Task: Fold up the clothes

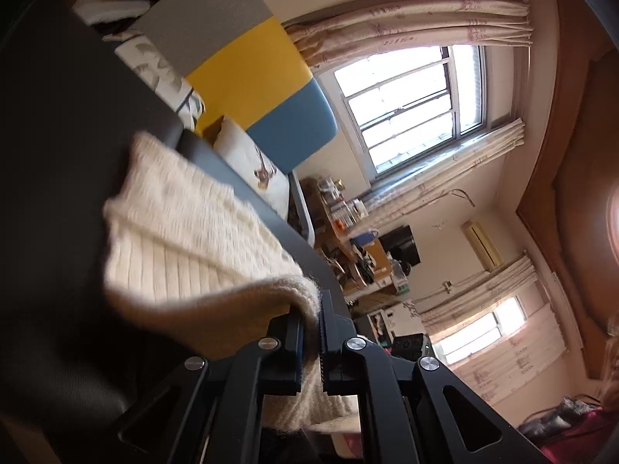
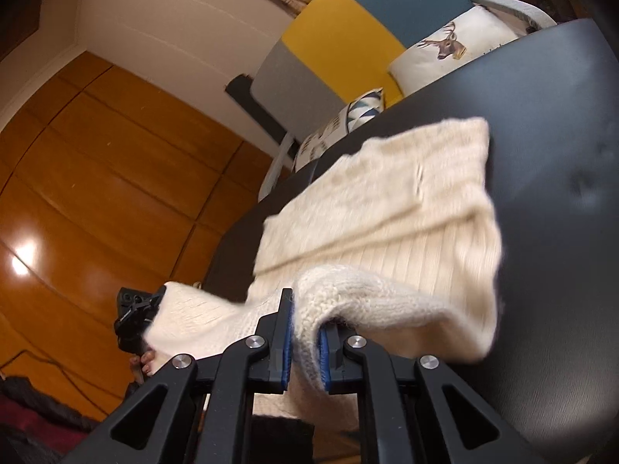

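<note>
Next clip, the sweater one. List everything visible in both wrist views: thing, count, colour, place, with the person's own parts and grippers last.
sweater: one, cream knit, near edge lifted off the dark surface, pinched by both grippers
surface: one, black, under the sweater
headboard: one, grey, yellow and blue, behind the surface
pillows: at least two, white, printed, against the headboard
windows: two, bright, curtained, far wall
wardrobe: one, orange-brown wood, at left in the right wrist view
fingers: a few, under the left gripper
left gripper: black, shut on sweater
right gripper: black, shut on sweater

Beside the grey, yellow and blue headboard [image 1: 247,77], a barred window [image 1: 414,108] glows between cream curtains [image 1: 425,23]; wooden wardrobe doors [image 2: 96,178] stand opposite.
</note>
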Action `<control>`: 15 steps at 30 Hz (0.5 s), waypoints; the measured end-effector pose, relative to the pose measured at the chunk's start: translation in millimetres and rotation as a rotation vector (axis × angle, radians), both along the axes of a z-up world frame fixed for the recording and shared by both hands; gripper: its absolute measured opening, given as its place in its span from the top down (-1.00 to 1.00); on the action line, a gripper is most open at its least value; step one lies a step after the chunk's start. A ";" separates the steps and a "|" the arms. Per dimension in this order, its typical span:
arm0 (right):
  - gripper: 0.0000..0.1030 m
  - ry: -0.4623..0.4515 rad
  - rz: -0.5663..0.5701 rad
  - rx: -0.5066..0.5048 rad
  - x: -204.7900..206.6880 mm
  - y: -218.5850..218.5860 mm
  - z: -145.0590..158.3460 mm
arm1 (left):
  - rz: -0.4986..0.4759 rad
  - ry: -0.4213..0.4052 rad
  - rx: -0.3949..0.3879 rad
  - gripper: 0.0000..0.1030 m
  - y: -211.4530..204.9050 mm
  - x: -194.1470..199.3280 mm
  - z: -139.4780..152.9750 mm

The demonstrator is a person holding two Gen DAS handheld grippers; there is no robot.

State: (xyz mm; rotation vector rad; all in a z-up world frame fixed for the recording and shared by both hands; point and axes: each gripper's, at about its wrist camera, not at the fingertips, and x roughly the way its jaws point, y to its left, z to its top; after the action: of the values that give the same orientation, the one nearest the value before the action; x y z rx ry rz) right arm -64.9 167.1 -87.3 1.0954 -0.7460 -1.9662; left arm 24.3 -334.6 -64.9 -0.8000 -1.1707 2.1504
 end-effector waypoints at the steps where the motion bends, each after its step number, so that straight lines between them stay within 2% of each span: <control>1: 0.82 -0.004 -0.008 -0.003 -11.7 0.2 -0.7 | 0.003 0.000 0.001 0.88 -1.2 -10.0 -0.2; 8: 0.82 -0.053 -0.074 -0.031 -103.8 3.3 -17.3 | 0.018 -0.007 -0.010 0.88 -11.2 -106.3 -2.5; 11: 0.82 -0.104 -0.106 -0.033 -147.4 2.7 -36.6 | 0.027 -0.042 -0.018 0.88 -12.7 -154.4 -15.5; 15: 0.82 -0.161 -0.107 0.007 -180.3 -6.5 -63.8 | 0.052 -0.123 -0.040 0.88 -12.4 -207.0 -47.7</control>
State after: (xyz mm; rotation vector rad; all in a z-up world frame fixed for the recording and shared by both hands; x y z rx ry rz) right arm -245.3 160.6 -151.1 1.2514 -0.9007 -1.9872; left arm -182.7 -347.0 -112.6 -0.9406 -1.2250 2.1994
